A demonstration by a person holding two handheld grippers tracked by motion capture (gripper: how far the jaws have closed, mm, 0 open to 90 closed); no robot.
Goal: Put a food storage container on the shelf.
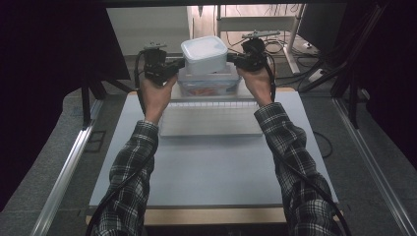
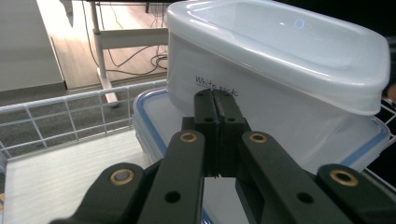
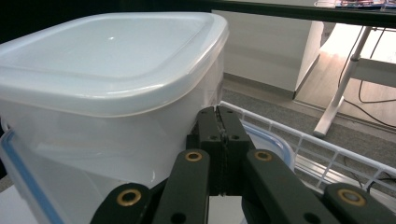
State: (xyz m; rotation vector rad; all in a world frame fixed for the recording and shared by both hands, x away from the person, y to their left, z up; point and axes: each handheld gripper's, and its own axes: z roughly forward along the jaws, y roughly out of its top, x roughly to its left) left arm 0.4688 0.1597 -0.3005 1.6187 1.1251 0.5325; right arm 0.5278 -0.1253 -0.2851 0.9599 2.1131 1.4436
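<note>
A white lidded tub (image 1: 204, 53) sits on top of a clear box with a blue-rimmed lid (image 1: 209, 84) at the far end of the table. My left gripper (image 1: 180, 64) is shut, and its joined jaw tips press the tub's left side. My right gripper (image 1: 231, 59) is shut too, its tips against the tub's right side. In the left gripper view the shut gripper (image 2: 215, 99) meets the tub (image 2: 280, 70) just under a handwritten label, with the blue-rimmed box (image 2: 152, 119) below. The right gripper view shows the shut gripper (image 3: 218, 113) touching the tub (image 3: 107, 70) below its lid rim.
Both boxes stand in a white wire basket (image 1: 211, 104) with a flat white floor (image 2: 70, 168) and low mesh walls (image 3: 322, 144). The grey table top (image 1: 206, 167) stretches toward me between the plaid sleeves. Desk legs and cables stand on the floor behind the table.
</note>
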